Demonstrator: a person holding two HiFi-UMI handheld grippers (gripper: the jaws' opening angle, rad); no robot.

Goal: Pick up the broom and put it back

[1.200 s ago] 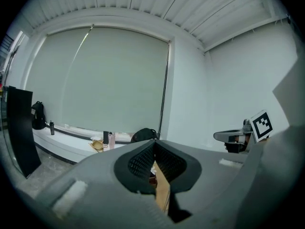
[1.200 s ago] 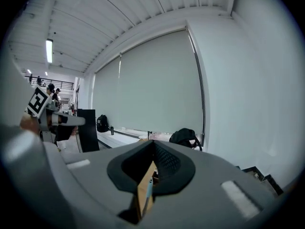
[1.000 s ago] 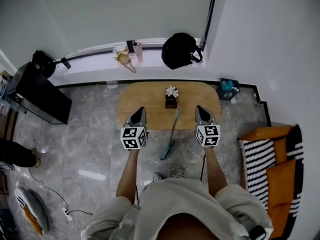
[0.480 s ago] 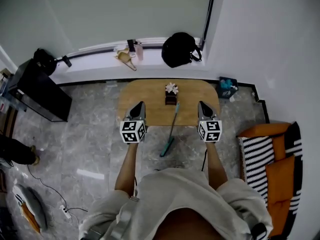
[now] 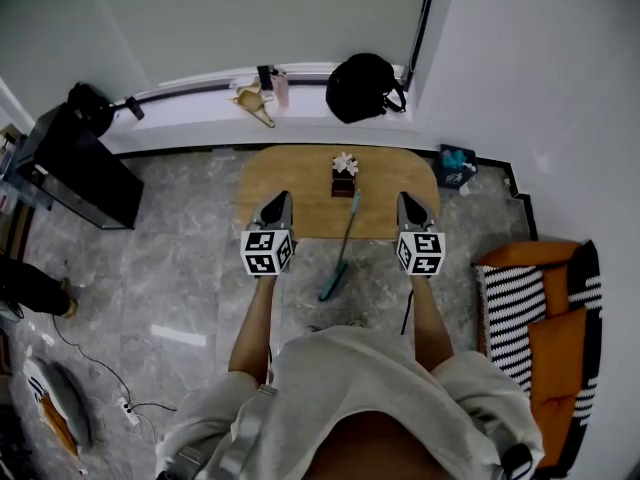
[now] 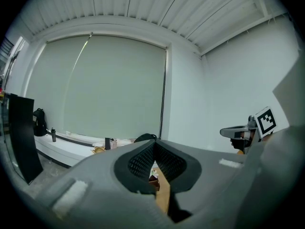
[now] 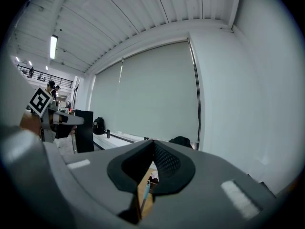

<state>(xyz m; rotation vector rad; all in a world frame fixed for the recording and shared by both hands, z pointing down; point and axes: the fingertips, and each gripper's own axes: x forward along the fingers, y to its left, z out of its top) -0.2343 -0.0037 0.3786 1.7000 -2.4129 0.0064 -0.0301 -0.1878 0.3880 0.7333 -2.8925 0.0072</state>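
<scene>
The broom [image 5: 341, 253] has a teal handle. It leans with its top against the front edge of the oval wooden table [image 5: 300, 183] and its head on the marble floor. In the head view it stands between my two grippers, touched by neither. My left gripper [image 5: 279, 200] hovers at the table's front left, shut and empty. My right gripper [image 5: 405, 201] hovers at the front right, also shut and empty. In the right gripper view the broom handle [image 7: 144, 192] shows below the closed jaws [image 7: 153, 142]. The left gripper view shows shut jaws [image 6: 153, 142] and a strip of table [image 6: 163, 197].
A small dark box with a white flower [image 5: 344, 180] sits on the table. A black backpack [image 5: 365, 86] lies on the window ledge. A black cabinet [image 5: 72, 176] stands left. An orange and striped sofa [image 5: 545, 313] stands right, with a teal box [image 5: 457, 168] in the corner. Cables [image 5: 95, 383] lie on the floor at lower left.
Both grippers have edged slightly forward toward the table and stayed shut. The broom has not moved.
</scene>
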